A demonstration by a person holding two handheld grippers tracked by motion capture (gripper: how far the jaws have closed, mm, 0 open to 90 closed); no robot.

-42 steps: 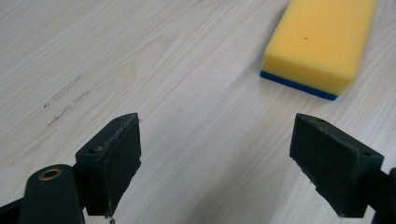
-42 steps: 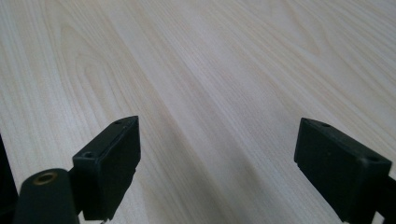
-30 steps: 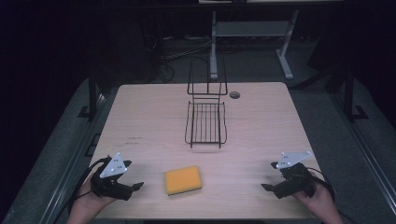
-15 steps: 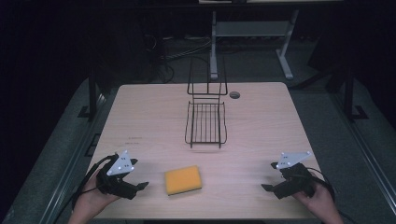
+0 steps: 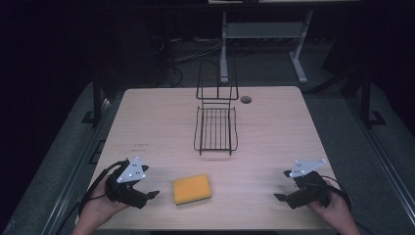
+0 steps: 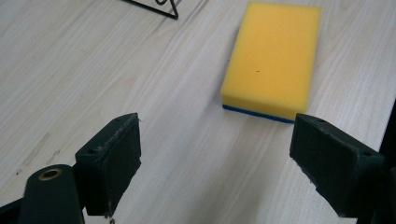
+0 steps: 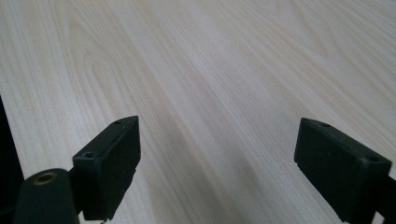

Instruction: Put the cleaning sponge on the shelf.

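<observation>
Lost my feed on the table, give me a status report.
Left gripper open, short of the yellow rectangular foam sponge. Right gripper open over bare wooden table. Sponge flat, untouched. Black wire rack beyond; path clear.

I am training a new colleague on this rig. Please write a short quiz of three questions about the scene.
1. True or false: the left claw is shut on the yellow sponge.
2. Which claw is nearer to the sponge: A) the left claw, B) the right claw?
3. What black object stands on the table beyond the sponge?

Key
1. False. Its jaws stand wide open and the sponge lies flat on the table ahead of them, untouched.
2. A. In the high view the left claw is just beside the sponge; the right claw is far off near the other edge.
3. A wire rack.
</observation>
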